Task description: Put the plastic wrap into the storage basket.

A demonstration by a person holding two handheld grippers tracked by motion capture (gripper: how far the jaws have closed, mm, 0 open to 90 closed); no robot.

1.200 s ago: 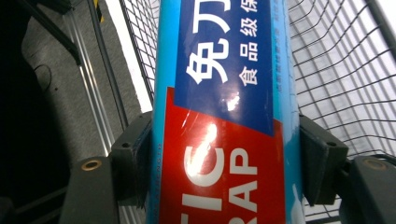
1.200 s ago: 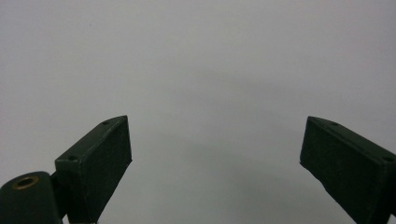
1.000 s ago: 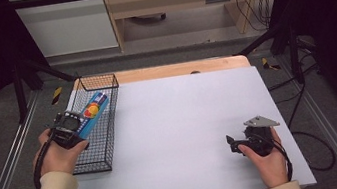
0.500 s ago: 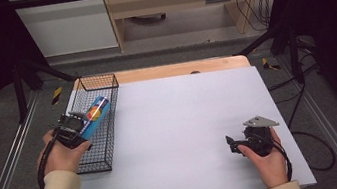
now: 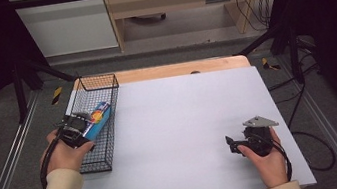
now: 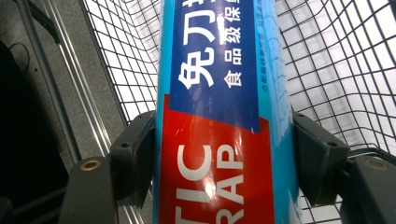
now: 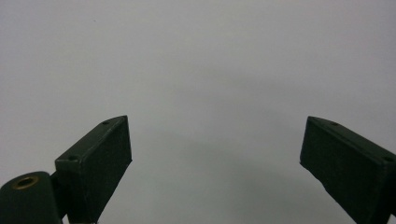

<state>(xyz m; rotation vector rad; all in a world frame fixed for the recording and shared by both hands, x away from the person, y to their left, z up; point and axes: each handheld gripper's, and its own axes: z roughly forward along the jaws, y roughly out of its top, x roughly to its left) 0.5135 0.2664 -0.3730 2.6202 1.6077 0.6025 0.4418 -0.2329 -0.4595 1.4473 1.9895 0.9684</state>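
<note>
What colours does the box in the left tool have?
Light blue, with dark blue and red panels and white lettering; box shows best in left gripper view.

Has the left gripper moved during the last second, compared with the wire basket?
Yes. The left gripper, shut on the plastic wrap box, has drawn back toward the person along the wire basket, which stayed put.

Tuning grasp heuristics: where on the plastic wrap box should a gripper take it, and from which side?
Across the narrow width, near one end, coming in along its long axis. The plastic wrap box is long and slim, so the pads span its two flat long sides. The left gripper is shut on it that way over the wire basket. The right gripper sits open over the table.
</note>
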